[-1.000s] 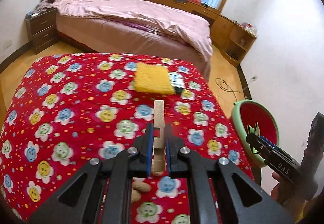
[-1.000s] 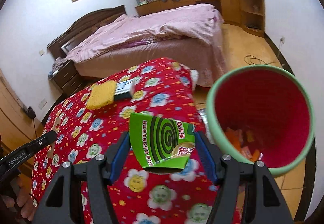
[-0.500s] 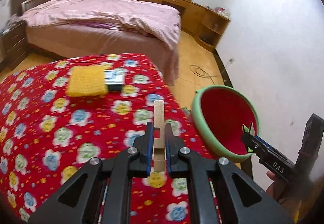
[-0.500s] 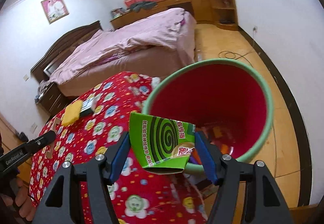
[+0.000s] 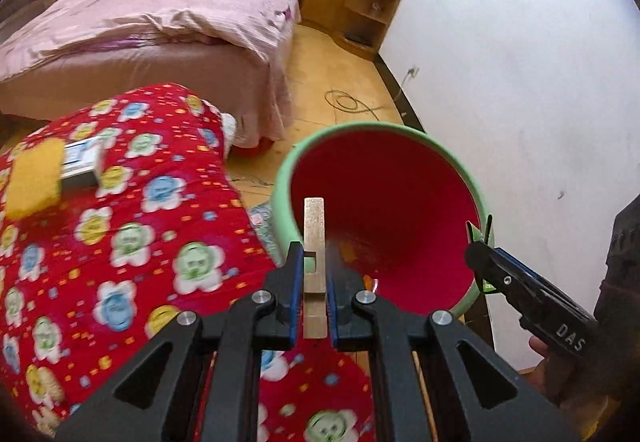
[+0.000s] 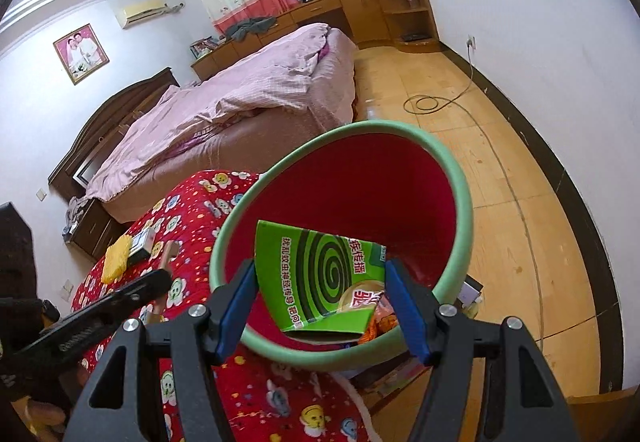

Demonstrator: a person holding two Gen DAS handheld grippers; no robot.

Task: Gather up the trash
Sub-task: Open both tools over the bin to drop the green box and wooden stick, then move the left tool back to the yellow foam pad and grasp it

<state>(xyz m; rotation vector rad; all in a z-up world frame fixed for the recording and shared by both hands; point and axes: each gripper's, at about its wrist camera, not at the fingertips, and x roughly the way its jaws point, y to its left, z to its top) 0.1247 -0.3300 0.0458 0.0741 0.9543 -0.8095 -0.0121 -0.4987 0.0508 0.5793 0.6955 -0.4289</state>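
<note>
Bin point(image 6: 460, 198) gapes at twelve o'clock, left gripper point(image 5: 314, 274) clamped on a wooden stick point(image 5: 314, 234), right gripper point(image 6: 320, 306) on a green wrapper point(image 6: 320, 274); letting go too near the rim could drop either outside.

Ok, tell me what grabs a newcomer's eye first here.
The red bin with a green rim fills the middle of both views, beside the red flowered blanket. The right tool holds a green mosquito-coil box over its mouth; the left tool pinches a wooden strip.

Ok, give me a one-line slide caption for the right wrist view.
Right gripper holds a green mosquito-coil box over the red bin beside the flowered blanket.
</note>
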